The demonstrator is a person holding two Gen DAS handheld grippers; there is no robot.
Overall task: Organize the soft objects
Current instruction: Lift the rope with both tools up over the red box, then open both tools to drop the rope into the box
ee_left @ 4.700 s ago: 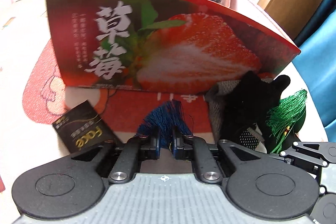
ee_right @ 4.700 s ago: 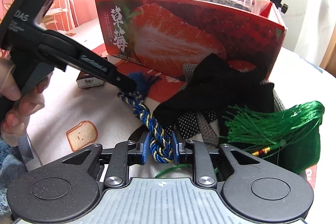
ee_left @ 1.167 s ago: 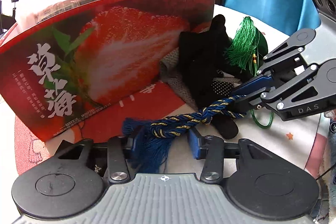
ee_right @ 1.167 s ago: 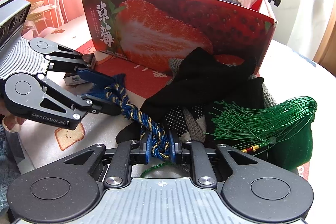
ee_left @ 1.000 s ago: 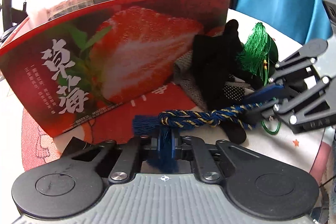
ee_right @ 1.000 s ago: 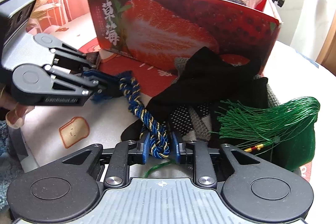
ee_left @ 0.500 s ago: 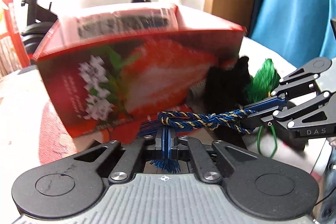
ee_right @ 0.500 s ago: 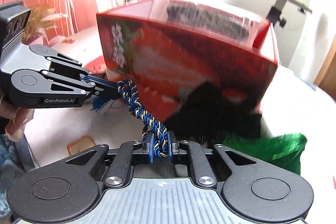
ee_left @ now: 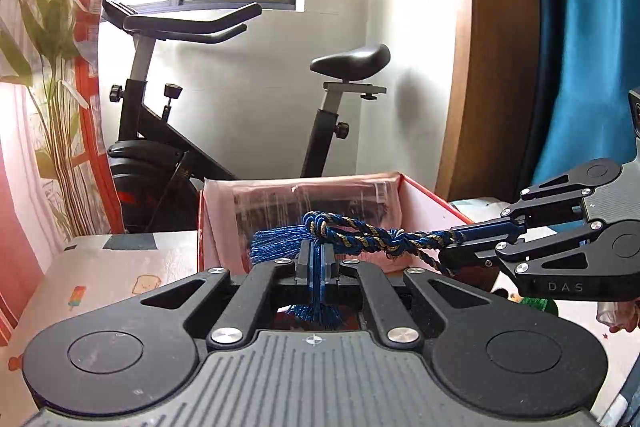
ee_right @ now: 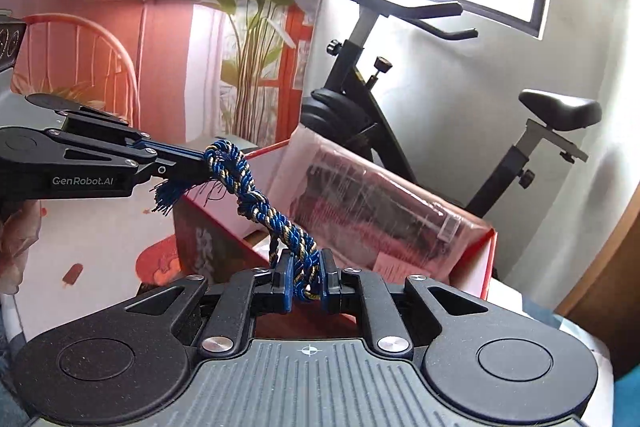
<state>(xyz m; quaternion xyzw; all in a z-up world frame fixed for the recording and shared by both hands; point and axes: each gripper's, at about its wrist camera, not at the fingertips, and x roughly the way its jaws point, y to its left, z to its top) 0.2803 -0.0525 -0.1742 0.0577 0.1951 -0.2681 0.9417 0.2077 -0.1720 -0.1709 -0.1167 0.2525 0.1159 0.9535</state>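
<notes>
A blue and gold twisted rope tassel (ee_left: 372, 233) is held in the air between both grippers, above the open red strawberry box (ee_left: 424, 195). My left gripper (ee_left: 317, 261) is shut on its fringed end. My right gripper (ee_right: 306, 277) is shut on the other end of the rope (ee_right: 272, 211). The right gripper also shows in the left wrist view (ee_left: 452, 247), and the left gripper in the right wrist view (ee_right: 196, 163). The box (ee_right: 476, 259) holds a plastic-wrapped packet (ee_right: 376, 211).
An exercise bike (ee_left: 192, 131) stands behind the table. The tablecloth (ee_left: 100, 267) lies left of the box. A bit of the green tassel (ee_left: 536, 305) shows low at the right. A blue curtain (ee_left: 580, 47) hangs at the right.
Both grippers have lifted the rope from table level to above the box's open top. The black cloth pile has dropped out of view.
</notes>
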